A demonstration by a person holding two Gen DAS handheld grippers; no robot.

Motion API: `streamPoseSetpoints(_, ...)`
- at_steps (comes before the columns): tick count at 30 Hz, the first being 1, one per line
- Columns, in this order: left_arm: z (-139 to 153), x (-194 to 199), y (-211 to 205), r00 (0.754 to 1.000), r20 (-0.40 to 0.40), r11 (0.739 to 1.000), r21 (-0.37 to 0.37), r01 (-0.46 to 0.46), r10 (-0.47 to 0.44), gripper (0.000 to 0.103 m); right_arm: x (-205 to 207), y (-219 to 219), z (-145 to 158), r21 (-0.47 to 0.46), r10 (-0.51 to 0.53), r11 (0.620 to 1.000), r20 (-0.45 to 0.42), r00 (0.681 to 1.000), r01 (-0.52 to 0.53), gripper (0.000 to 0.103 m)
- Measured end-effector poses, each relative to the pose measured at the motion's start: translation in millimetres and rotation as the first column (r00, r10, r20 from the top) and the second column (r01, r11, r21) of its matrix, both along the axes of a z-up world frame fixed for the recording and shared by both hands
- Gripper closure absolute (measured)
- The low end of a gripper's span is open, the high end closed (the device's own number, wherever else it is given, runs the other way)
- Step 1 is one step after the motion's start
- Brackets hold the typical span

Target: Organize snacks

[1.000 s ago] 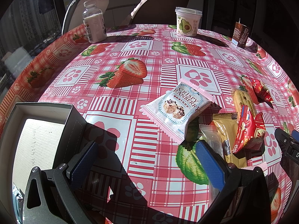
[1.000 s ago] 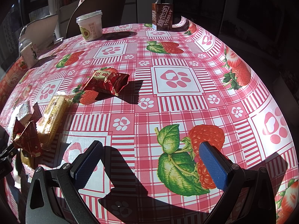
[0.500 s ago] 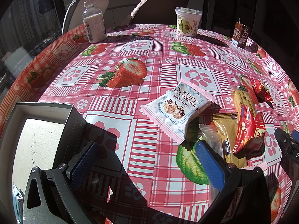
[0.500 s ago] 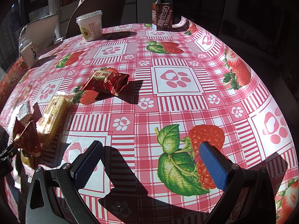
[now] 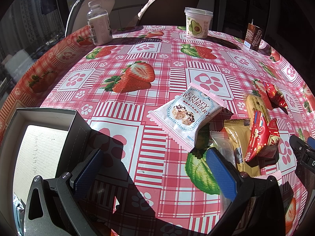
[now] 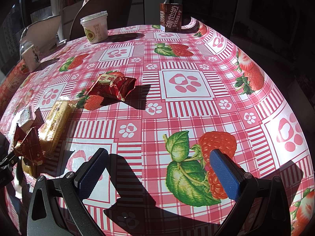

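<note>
Right, nothing grabbed yet: my left gripper (image 5: 155,169) has jaws spread wide over bare cloth, empty, and the right gripper (image 6: 159,169) is the same. The Crispy Cranberry pack (image 5: 187,116) lies just ahead and a bit right of the left jaws, long axis on a diagonal, near-right to far-left w/ the far corner lifted. Left is nearer; I'd go w/ it. The open box (image 5: 41,147) sits at its left, touching distance. A pile of wrappers, gold bar (image 5: 239,137) and red packet (image 5: 259,137), crowds the right finger (image 5: 220,173), so I'd approach from the clear left side. Red pouch (image 6: 112,85) is well ahead of the right gripper.
</note>
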State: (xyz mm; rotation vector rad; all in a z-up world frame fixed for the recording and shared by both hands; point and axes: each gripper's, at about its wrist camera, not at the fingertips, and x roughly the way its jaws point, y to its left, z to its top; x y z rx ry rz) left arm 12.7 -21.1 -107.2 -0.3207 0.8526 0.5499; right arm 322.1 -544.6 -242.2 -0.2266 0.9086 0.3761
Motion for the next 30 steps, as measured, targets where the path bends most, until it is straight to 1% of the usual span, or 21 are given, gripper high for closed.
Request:
streamPoseSetpoints(27,3.0,-0.9,0.0,1.0,-0.005,1.0,-0.001,0.002,-0.002,0.0,0.1,0.2,0.6,0.0,0.0,1.0,0.0,1.0,0.0,0.0)
streamPoseSetpoints(28,3.5,-0.3,1.8,1.0,-0.015,1.0,-0.011,0.004,-0.004,0.0,-0.2,0.4,0.4,0.0,0.001,1.0,0.0,1.0,-0.001,0.0)
streamPoseSetpoints(30,4.6,5.2,9.3,0.997,-0.078,0.996,-0.086,-0.015,0.008,0.0,0.3,0.3,0.6,0.0,-0.002,1.0,-0.001,1.0,0.002,0.0)
